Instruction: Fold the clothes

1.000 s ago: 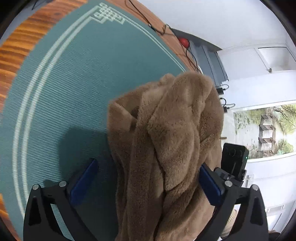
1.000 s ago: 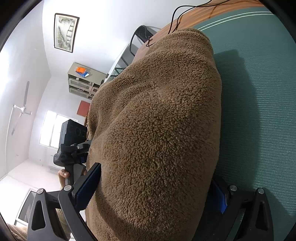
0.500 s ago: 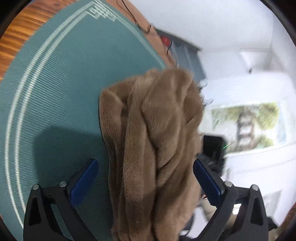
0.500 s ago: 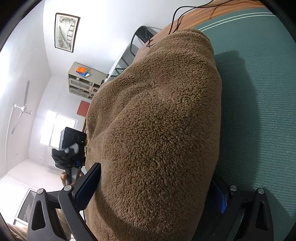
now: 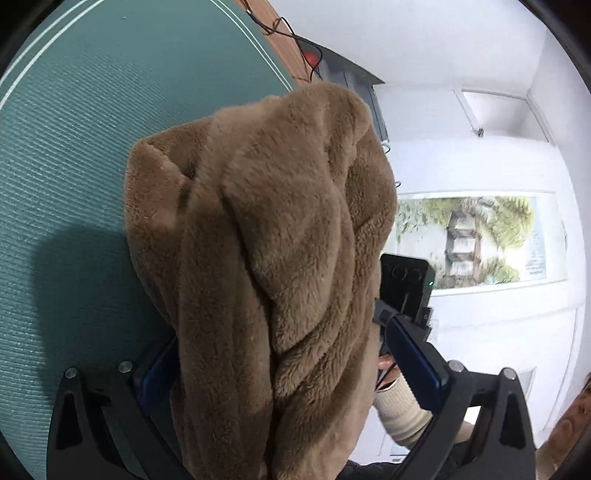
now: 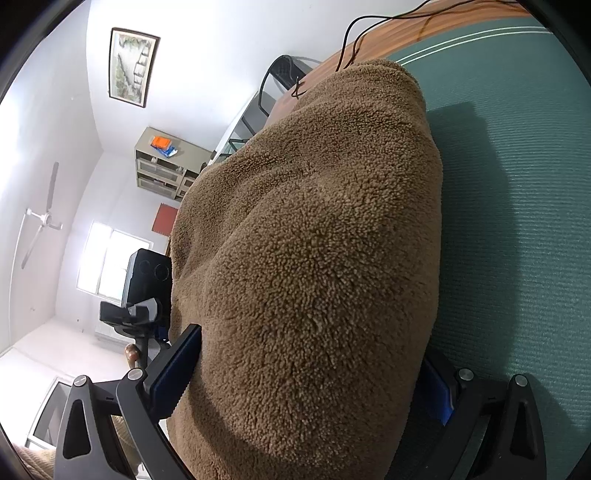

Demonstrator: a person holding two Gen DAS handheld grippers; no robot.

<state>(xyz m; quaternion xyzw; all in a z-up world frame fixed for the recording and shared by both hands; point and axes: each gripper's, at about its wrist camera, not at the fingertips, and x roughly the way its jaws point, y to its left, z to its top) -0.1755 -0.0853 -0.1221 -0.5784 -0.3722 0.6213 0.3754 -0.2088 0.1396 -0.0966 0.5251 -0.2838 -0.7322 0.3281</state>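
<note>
A thick brown fleece garment (image 5: 277, 240) hangs bunched up over the green mat (image 5: 74, 147), casting a shadow on it. My left gripper (image 5: 288, 365) is shut on the bundle, its jaws held wide by the thick cloth, and the left pad is partly hidden. In the right wrist view the same garment (image 6: 314, 258) fills the frame, curly side out. There my right gripper (image 6: 306, 376) is shut on it, with both blue pads against its sides. Each view shows the other gripper beside the cloth: the right gripper (image 5: 404, 280) and the left gripper (image 6: 147, 288).
The green mat (image 6: 517, 221) lies on a wooden table (image 6: 406, 29) with black cables (image 6: 354, 40) at its far edge. A cream sleeve (image 5: 399, 413) shows behind the right gripper. A painting (image 5: 469, 240), white walls and a shelf unit (image 6: 162, 166) lie beyond.
The left wrist view has swung away from the mat toward the wall, with the garment still in the jaws. The right gripper and its hold look unchanged.
</note>
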